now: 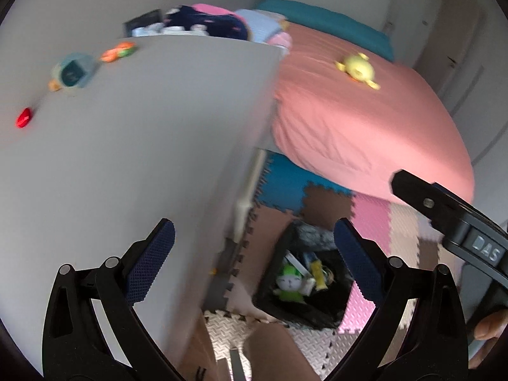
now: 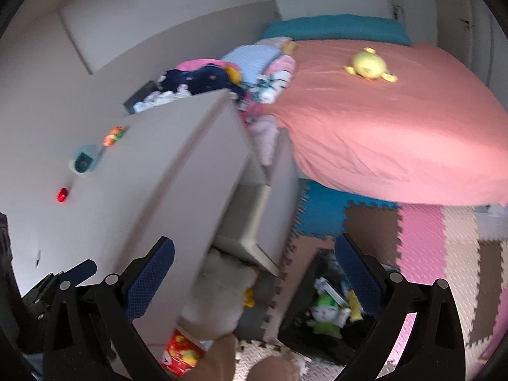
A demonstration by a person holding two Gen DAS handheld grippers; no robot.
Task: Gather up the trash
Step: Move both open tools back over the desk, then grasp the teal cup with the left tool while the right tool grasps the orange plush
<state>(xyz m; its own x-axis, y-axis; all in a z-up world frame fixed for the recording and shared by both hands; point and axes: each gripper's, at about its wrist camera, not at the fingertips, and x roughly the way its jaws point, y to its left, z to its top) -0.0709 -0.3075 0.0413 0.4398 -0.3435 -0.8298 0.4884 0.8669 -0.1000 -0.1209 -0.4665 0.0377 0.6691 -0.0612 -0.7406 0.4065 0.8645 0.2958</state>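
Observation:
Small bits of litter lie on the grey table top: a red wrapper, a round blue item and an orange-green wrapper. They also show in the right wrist view: red wrapper, blue item, orange-green wrapper. A black-lined trash bin stands on the floor beside the table, with wrappers and a green-white piece inside; its rim also shows from the right. My left gripper is open and holds nothing, above the table's edge and the bin. My right gripper is open too.
A bed with a pink sheet and a yellow plush toy fills the right side. Coloured foam mats cover the floor. Clothes pile up behind the table. Under the table sit a cream plush and a red packet.

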